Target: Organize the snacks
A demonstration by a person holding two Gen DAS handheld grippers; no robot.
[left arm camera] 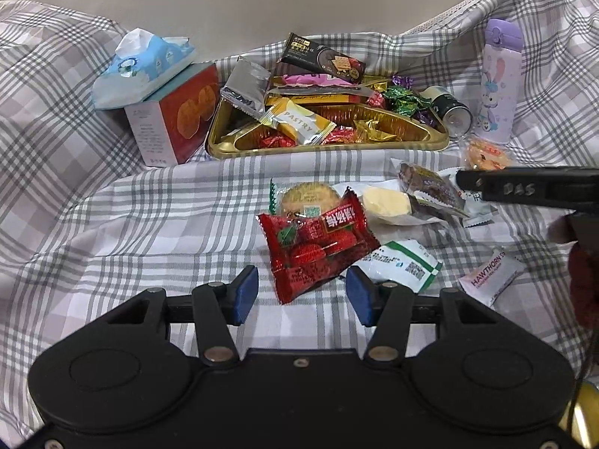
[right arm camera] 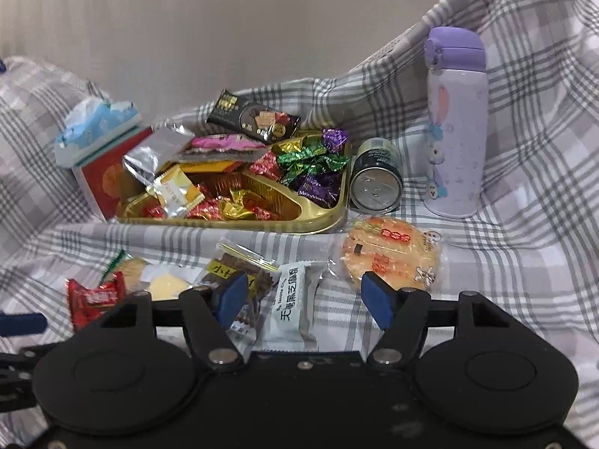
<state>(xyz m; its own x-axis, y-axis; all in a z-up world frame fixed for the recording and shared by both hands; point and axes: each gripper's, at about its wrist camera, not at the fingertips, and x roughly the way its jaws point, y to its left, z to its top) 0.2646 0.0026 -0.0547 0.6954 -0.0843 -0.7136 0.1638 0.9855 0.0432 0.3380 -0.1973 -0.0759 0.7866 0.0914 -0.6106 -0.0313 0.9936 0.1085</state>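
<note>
The left gripper (left arm camera: 301, 292) hovers with its jaws parted and empty over the plaid cloth (left arm camera: 112, 224), the red strawberry packet (left arm camera: 318, 247) lying just ahead at twelve o'clock, its near corner reaching between the blue pads without touching them. The right gripper (right arm camera: 304, 295) is also open and holds nothing, the white sesame packet (right arm camera: 290, 307) on the cloth between its fingers and the round rice cracker (right arm camera: 391, 252) at one o'clock. The gold tray (right arm camera: 322, 220), heaped with wrapped sweets, sits beyond at eleven o'clock from the right gripper, with a fallen can (right arm camera: 376, 183) and an upright purple bottle (right arm camera: 456, 127) beside it
</note>
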